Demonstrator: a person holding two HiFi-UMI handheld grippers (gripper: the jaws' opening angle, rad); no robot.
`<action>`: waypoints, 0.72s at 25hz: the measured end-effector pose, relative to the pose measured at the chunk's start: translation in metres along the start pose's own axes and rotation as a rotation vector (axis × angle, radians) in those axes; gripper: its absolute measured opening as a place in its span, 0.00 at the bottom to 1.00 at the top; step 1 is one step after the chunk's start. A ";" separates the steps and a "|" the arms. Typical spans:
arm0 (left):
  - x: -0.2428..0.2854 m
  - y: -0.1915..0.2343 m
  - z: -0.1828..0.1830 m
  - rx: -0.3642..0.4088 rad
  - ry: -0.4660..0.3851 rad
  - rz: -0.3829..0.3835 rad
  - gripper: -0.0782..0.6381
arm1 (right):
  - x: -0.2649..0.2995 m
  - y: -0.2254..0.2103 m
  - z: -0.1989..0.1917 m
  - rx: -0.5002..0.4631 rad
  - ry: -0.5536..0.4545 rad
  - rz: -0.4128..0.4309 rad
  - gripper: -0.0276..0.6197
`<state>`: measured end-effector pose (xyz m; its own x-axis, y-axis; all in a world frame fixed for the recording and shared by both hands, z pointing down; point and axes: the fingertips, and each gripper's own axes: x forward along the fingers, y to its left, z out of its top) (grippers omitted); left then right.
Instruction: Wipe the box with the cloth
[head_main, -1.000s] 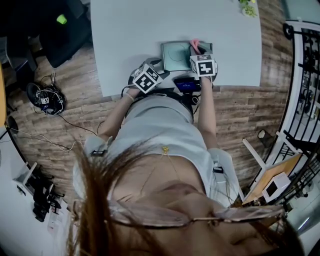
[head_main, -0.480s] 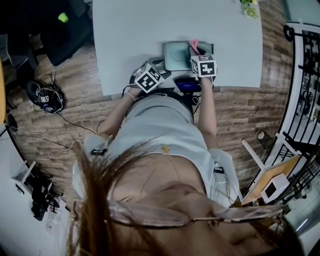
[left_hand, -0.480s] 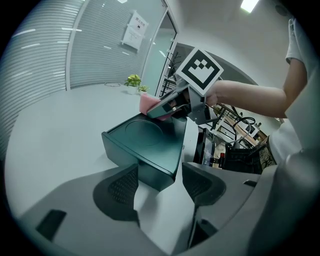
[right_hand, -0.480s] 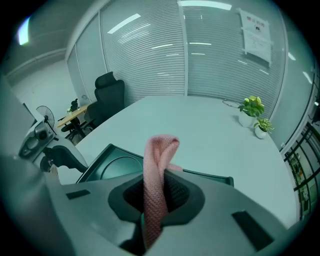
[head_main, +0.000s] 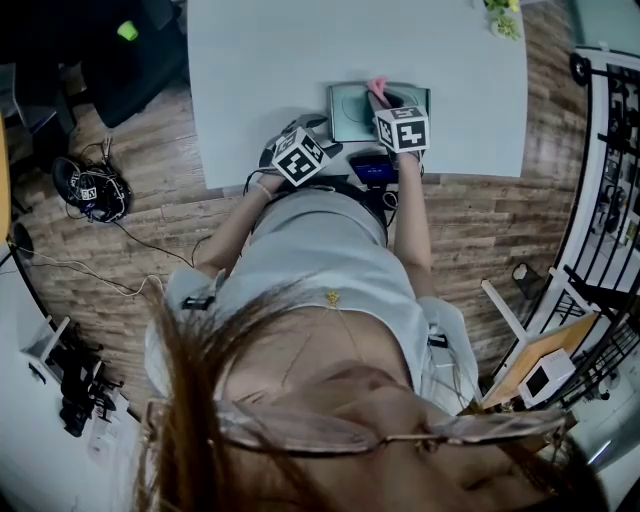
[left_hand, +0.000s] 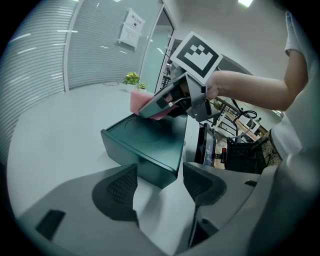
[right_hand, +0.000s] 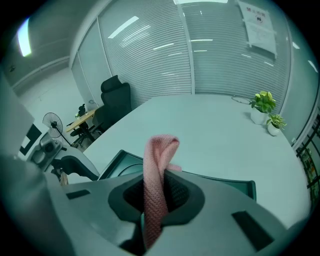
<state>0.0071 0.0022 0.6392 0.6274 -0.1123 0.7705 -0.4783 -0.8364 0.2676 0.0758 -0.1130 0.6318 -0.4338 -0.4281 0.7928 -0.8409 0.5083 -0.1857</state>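
Pale table (head_main: 260, 60): R gripper (right_hand: 159, 197) w/ pink cloth (right_hand: 159, 155) on dark box (head_main: 352, 105)

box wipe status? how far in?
Done: the cloth is picked up and clamped in the right gripper. In hand: the cloth is down at the far end of the box top, so wiping looks under way. The left gripper is open, with the box's near corner in its gap. Left: the rest of the top. How much is already wiped doesn't show.

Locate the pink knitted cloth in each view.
Head view: pink knitted cloth, upper centre, over the dark green flat box.
Left gripper view: cloth left of centre, above the box top.
Right gripper view: cloth lower centre, clamped between the jaws.
Shared landmark: the box.
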 end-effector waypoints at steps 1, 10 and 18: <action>0.000 0.000 0.000 -0.002 0.000 -0.002 0.51 | 0.001 0.001 0.000 0.004 0.001 0.007 0.10; 0.002 0.001 0.001 -0.004 -0.004 -0.005 0.51 | 0.013 0.026 0.001 -0.013 0.030 0.063 0.10; 0.002 0.000 0.001 -0.008 -0.008 -0.006 0.51 | 0.019 0.045 0.005 -0.019 0.038 0.113 0.10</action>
<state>0.0090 0.0014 0.6400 0.6348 -0.1117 0.7645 -0.4797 -0.8327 0.2766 0.0278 -0.1015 0.6355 -0.5127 -0.3389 0.7889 -0.7808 0.5661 -0.2643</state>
